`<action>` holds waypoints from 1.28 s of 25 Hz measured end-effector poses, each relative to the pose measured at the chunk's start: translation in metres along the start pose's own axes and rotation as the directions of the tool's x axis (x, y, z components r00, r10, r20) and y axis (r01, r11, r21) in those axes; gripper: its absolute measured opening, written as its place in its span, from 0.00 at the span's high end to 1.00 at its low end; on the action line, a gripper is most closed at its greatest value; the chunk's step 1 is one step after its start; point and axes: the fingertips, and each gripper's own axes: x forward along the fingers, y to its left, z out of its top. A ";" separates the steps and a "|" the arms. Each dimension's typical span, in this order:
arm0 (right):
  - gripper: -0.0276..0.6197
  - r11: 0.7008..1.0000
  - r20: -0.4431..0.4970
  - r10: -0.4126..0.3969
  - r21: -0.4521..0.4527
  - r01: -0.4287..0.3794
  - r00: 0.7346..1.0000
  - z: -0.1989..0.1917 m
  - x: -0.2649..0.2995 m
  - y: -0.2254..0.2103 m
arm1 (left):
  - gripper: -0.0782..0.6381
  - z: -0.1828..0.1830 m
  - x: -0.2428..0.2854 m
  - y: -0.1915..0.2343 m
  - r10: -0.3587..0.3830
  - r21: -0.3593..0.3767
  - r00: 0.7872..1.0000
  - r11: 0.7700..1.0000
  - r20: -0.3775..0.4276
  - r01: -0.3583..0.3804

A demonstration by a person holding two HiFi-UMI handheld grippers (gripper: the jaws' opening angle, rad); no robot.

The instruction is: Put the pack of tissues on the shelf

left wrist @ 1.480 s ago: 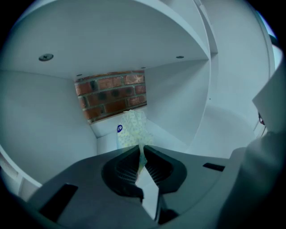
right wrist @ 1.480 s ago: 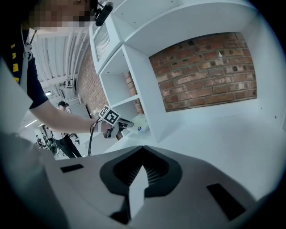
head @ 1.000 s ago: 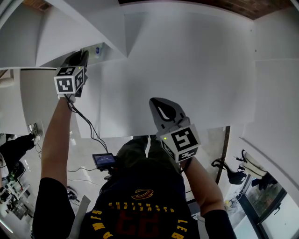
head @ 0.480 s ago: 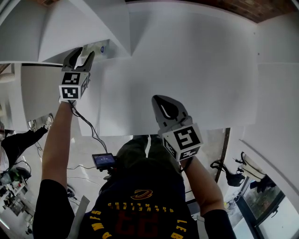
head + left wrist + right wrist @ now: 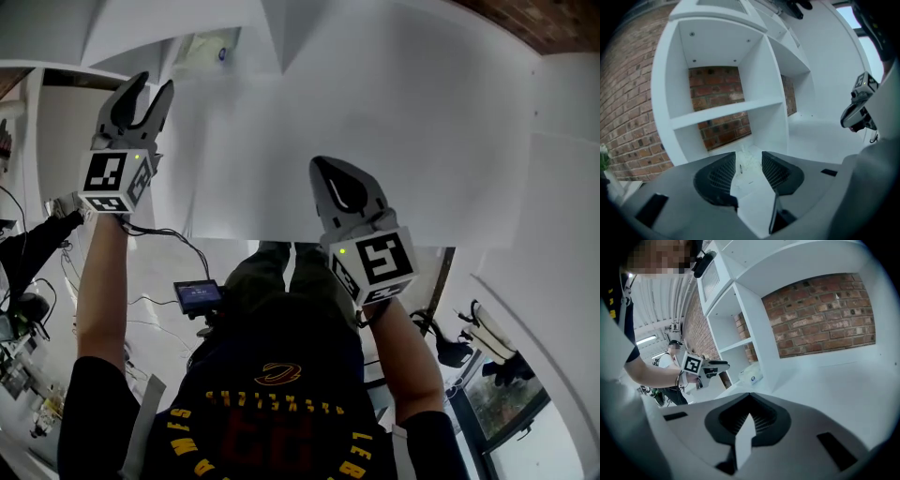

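Note:
The pack of tissues point(image 5: 212, 51), white with a small blue mark, lies in a low compartment of the white shelf unit point(image 5: 112, 33). My left gripper point(image 5: 139, 96) hangs open a short way in front of that compartment, holding nothing. In the left gripper view the pack point(image 5: 747, 172) lies on the compartment floor beyond the spread jaws of the left gripper point(image 5: 749, 158). The right gripper view shows the pack point(image 5: 751, 375) past the left gripper point(image 5: 718, 365). My right gripper point(image 5: 339, 180) is shut and empty over the white top point(image 5: 403, 122).
Brick wall point(image 5: 717, 82) shows behind the open shelf compartments. A shelf board point(image 5: 726, 111) crosses above the pack's compartment. A small screen point(image 5: 195, 295) with cables sits below near the floor. A person point(image 5: 671, 348) stands in the background at the left.
My left gripper opened, let go of the pack and drew back out of the compartment toward me. The pack stays on the shelf. The right gripper hardly moved.

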 end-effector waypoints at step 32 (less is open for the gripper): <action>0.96 0.988 0.070 0.082 -0.138 -0.071 0.994 0.061 -0.058 0.080 | 0.89 0.023 -0.292 -0.052 0.150 -0.457 0.989 0.879 -0.009 -0.137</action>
